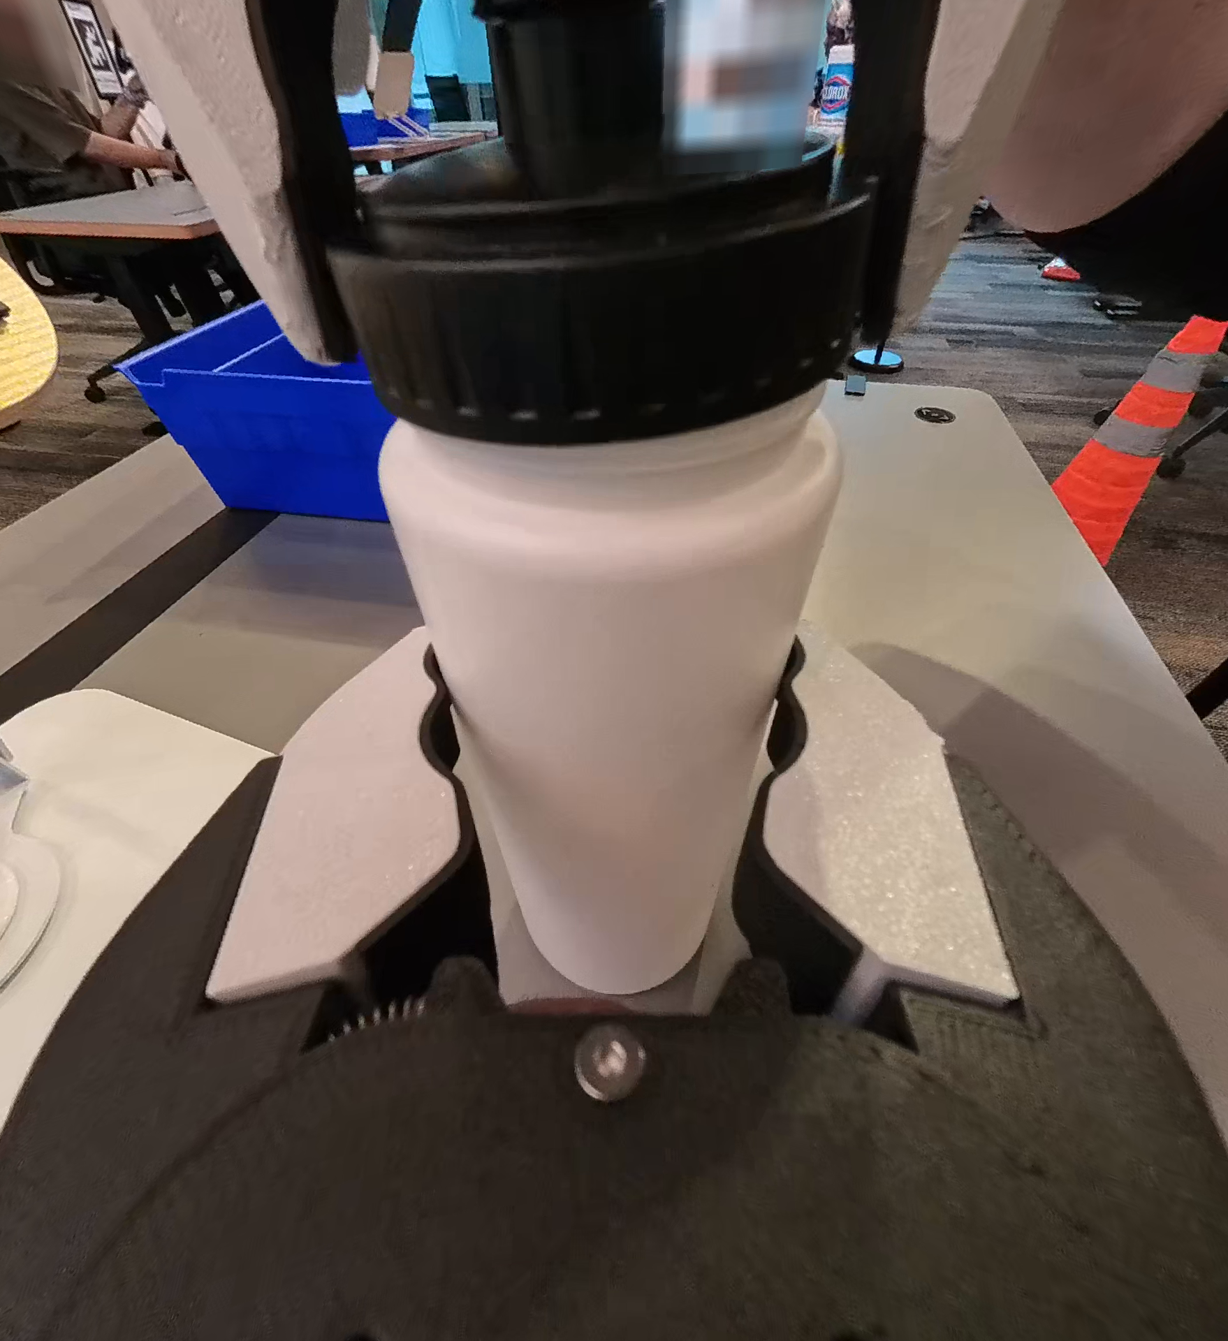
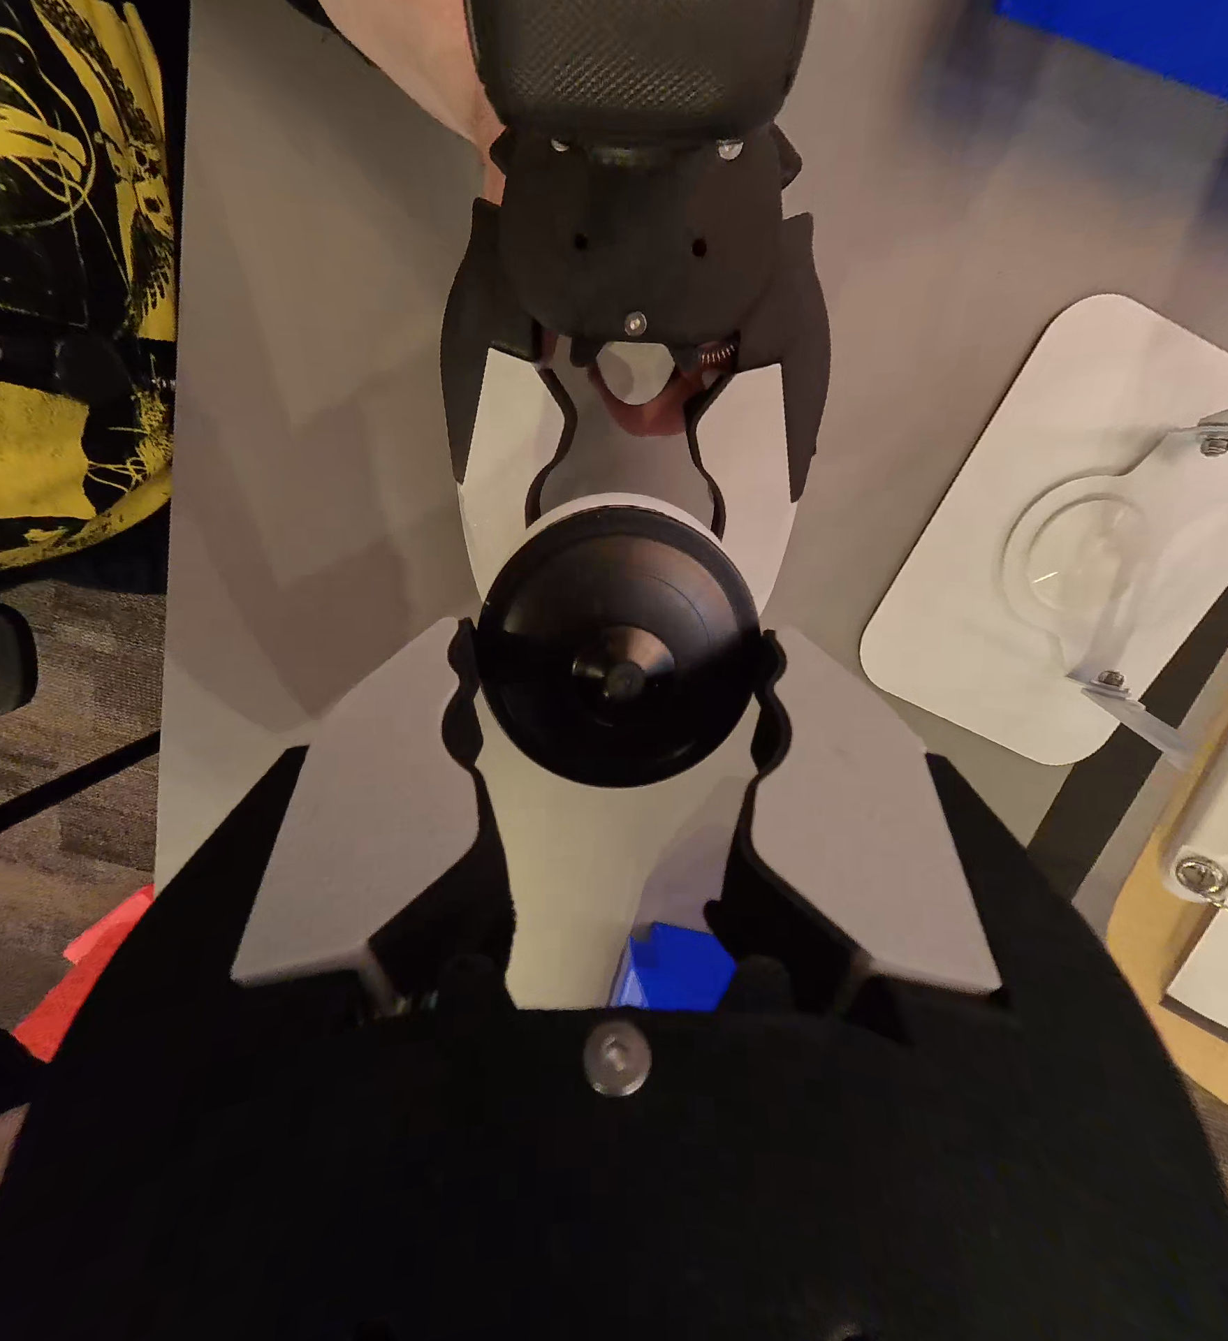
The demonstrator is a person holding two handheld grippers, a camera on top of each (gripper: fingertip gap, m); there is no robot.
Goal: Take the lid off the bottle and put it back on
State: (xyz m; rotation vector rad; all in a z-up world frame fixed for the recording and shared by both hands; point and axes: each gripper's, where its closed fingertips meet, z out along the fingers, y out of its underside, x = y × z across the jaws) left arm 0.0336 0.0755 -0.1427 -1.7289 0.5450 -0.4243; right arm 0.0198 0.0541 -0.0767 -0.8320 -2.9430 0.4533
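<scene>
- The left claw (image 1: 611,726) is closed on the white bottle (image 1: 611,653); its two fingers (image 1: 350,820) press the lower body from either side, and the bottle stands upright between them on the grey worktop (image 1: 959,580).
- The right claw (image 2: 615,696) comes down from above and is clamped on the black lid (image 2: 615,646); its finger pads touch the ribbed rim on opposite sides. Seen from the left claw, those fingers (image 1: 234,181) flank the lid (image 1: 604,341) straight ahead and above.
- The lid sits on the bottle's neck with no visible gap under its skirt, so it looks seated. Whether it is about to be unscrewed or has just been screwed back cannot be told from these views.
- Judged by the double grip, the step in hand is a twist of the lid against the held bottle; what is left depends on which half of the task this is.
- Beyond the left claw and to its left, a blue bin (image 1: 255,428) stands past the worktop's edge; farther to the right an orange cone (image 1: 1133,443) stands on the carpet.
- Beside the left claw, on its left, lies a white plate with a clear fixture (image 2: 1075,566); it is well apart from the bottle.
- Nothing stands close around the bottle; only the two claws crowd one another, the right one directly above the left.
</scene>
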